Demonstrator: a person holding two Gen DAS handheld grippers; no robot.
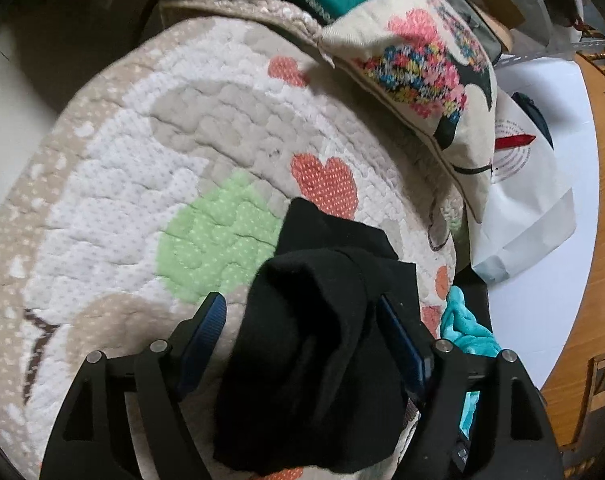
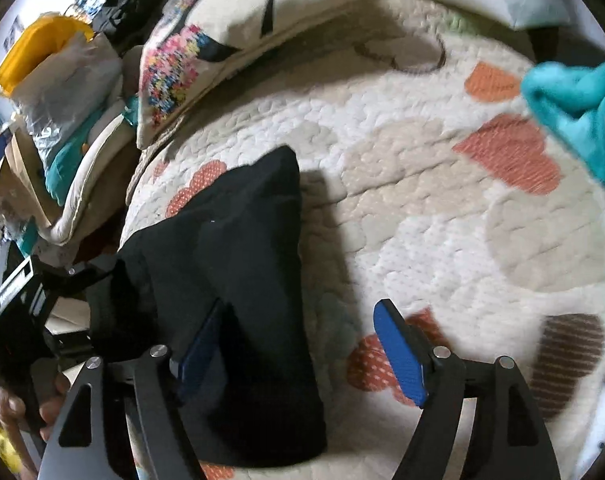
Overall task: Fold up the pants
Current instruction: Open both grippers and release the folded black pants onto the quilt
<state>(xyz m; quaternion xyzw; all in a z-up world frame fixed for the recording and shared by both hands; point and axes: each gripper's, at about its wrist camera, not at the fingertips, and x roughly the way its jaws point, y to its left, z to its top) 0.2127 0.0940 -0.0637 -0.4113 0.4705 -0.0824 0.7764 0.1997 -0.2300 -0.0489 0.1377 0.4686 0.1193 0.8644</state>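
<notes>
The black pants (image 1: 322, 344) lie bunched and partly folded on a quilted mat (image 1: 142, 184) with heart and dot shapes. In the left wrist view my left gripper (image 1: 300, 312) is open, its blue-padded fingers (image 1: 206, 332) standing on either side of the raised black fold without clamping it. In the right wrist view the pants (image 2: 242, 280) lie as a long dark fold at lower left. My right gripper (image 2: 298, 320) is open; its left finger (image 2: 202, 344) lies against the cloth, its right finger (image 2: 398, 348) over bare mat (image 2: 442, 200). The left gripper body shows at far left.
A patterned cushion (image 1: 422, 64) lies along the mat's far edge, also seen in the right wrist view (image 2: 206, 40). A teal fleece cloth (image 1: 466, 332) lies at the mat's right side (image 2: 578, 108). White bags (image 1: 530, 184) and clutter sit beyond. Wooden floor is at right.
</notes>
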